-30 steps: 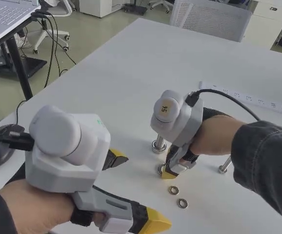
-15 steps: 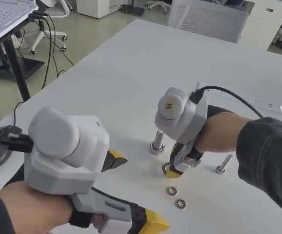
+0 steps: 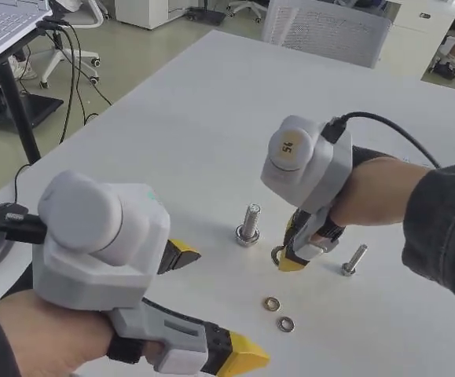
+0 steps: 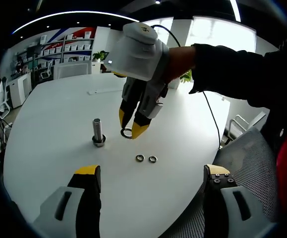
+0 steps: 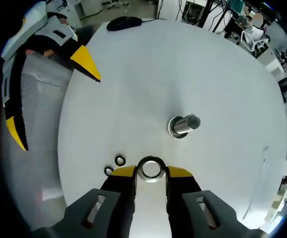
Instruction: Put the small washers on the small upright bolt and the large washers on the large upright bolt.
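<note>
Head view: the right gripper (image 3: 290,259) pinches a large washer (image 3: 278,255) between its jaws, just above the table (image 3: 211,118). The large bolt (image 3: 249,224) stands at 10 o'clock from it, the small bolt (image 3: 353,259) at 3 o'clock, and 2 small washers (image 3: 272,303) lie at 6 o'clock. The left gripper (image 3: 215,306) has its jaws spread, holding nothing.

Left gripper view: the washer hangs at 3 o'clock from the large bolt (image 4: 98,131), near but apart.

Right gripper view: the large bolt (image 5: 184,124) sits at 1 o'clock from the washer (image 5: 151,168).

I judge this early: no washer clearly threaded, 1 in hand, 2 small ones waiting.
</note>
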Action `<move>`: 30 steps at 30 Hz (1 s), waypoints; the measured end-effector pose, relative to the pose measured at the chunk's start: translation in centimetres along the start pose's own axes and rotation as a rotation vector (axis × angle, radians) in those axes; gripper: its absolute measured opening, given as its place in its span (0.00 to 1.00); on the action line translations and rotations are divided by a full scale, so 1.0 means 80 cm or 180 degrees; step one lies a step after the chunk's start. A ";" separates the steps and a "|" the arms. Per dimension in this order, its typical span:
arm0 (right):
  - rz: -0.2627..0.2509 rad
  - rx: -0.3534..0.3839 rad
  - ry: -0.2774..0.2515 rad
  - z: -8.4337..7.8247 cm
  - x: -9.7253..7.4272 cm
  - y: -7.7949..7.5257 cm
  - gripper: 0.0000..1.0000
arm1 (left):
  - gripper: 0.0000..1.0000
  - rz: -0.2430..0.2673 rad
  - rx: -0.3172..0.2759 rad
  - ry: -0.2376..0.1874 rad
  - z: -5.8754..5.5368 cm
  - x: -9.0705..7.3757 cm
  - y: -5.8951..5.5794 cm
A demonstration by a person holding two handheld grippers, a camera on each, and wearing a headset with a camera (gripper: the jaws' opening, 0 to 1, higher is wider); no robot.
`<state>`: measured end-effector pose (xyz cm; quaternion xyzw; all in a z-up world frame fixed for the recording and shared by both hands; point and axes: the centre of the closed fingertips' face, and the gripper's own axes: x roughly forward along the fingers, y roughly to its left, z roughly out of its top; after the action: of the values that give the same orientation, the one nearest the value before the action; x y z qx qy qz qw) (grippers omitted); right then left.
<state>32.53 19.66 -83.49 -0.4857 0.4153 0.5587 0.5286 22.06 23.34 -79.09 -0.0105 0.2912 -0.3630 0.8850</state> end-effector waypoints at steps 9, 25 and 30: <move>-0.0157 -0.0082 -0.0048 0.012 -0.036 -0.017 0.23 | 0.85 0.0003 -0.0001 -0.0008 0.000 0.000 0.000; -0.0259 -0.0238 -0.0170 0.052 -0.060 -0.033 0.23 | 0.85 0.0007 -0.0011 -0.0017 0.000 -0.001 0.001; -0.0253 -0.0295 -0.0159 0.062 -0.059 -0.037 0.23 | 0.85 0.0002 -0.0016 -0.0006 -0.001 -0.001 0.000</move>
<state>34.80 23.94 -77.82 -0.5116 0.3561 0.5678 0.5376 21.99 23.41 -79.12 -0.0130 0.2914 -0.3620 0.8854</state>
